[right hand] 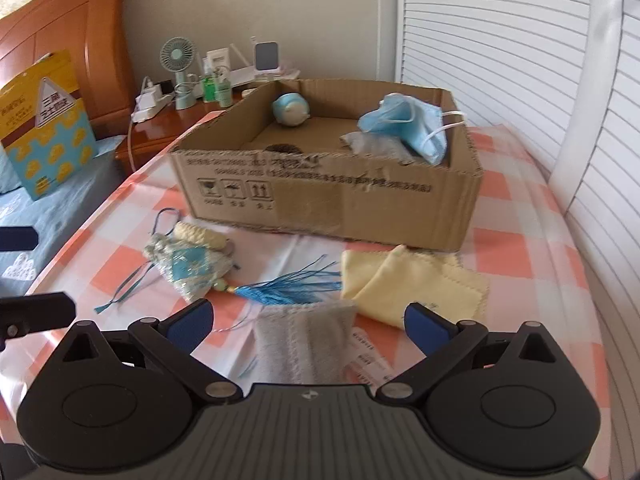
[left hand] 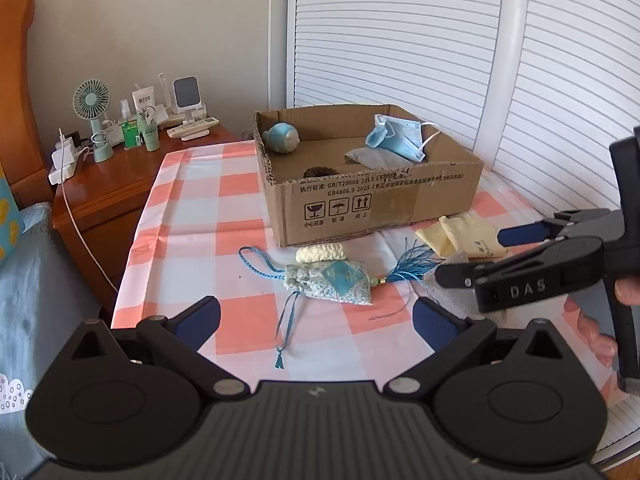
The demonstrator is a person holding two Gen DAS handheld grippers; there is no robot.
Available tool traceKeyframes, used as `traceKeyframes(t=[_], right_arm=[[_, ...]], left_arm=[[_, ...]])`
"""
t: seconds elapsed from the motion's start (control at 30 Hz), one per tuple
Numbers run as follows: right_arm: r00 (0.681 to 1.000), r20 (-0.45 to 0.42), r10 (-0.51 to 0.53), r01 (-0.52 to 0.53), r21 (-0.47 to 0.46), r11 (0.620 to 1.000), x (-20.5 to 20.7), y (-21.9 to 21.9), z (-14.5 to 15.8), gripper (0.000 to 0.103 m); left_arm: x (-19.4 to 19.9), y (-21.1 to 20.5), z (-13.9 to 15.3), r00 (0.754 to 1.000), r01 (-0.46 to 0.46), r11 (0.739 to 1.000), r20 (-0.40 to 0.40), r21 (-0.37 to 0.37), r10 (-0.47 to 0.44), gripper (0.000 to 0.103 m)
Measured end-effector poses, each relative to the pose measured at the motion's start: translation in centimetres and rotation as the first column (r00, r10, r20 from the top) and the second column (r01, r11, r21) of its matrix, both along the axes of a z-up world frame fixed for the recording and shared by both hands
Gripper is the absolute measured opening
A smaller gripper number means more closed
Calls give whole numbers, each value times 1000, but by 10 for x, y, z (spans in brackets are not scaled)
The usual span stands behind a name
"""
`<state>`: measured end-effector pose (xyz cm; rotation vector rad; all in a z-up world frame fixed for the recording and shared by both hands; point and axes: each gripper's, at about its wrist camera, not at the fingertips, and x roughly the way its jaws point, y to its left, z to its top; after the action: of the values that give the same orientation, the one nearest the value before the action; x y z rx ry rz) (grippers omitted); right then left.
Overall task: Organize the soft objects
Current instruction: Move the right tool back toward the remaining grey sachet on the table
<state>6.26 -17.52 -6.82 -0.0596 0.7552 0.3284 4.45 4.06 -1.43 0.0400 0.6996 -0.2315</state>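
Observation:
A cardboard box (left hand: 372, 216) (right hand: 320, 200) stands on the checked table and holds a blue face mask (left hand: 394, 136) (right hand: 408, 124), a grey cloth (left hand: 376, 158), a round blue toy (left hand: 282, 136) (right hand: 291, 109) and a dark item. In front lie a blue tasselled sachet (left hand: 336, 282) (right hand: 192, 266), a cream knitted roll (left hand: 322, 253) (right hand: 200, 236), a yellow cloth (left hand: 466, 236) (right hand: 412, 280) and a grey cloth (right hand: 304, 340). My left gripper (left hand: 316, 318) is open before the sachet. My right gripper (right hand: 308, 322) (left hand: 468, 258) is open over the grey cloth.
A wooden nightstand (left hand: 112, 184) at the left carries a small fan (left hand: 93, 120), bottles, chargers and remotes. A bed lies at the left with a yellow and blue bag (right hand: 44, 120). White louvred doors (left hand: 400, 32) stand behind the table. A paper slip (right hand: 368, 360) lies beside the grey cloth.

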Motion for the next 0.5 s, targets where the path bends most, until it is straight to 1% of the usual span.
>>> traceKeyframes(t=[0.1, 0.17, 0.3, 0.5], right_arm=[[999, -5, 39, -39, 9, 999, -7, 11, -7, 103], [999, -15, 35, -35, 1, 999, -9, 15, -12, 103], [998, -45, 43, -43, 16, 999, -11, 18, -20, 103], [992, -54, 114, -115, -14, 993, -30, 30, -24, 103]], left_arm=[[-1, 3, -1, 1000, -9, 1000, -2, -2, 9, 102], [-2, 4, -1, 1000, -14, 1000, -3, -1, 14, 102], [-2, 9, -3, 1000, -23, 1000, -8, -1, 23, 102], [2, 8, -7, 999, -23, 1000, -24, 2, 23, 102]])
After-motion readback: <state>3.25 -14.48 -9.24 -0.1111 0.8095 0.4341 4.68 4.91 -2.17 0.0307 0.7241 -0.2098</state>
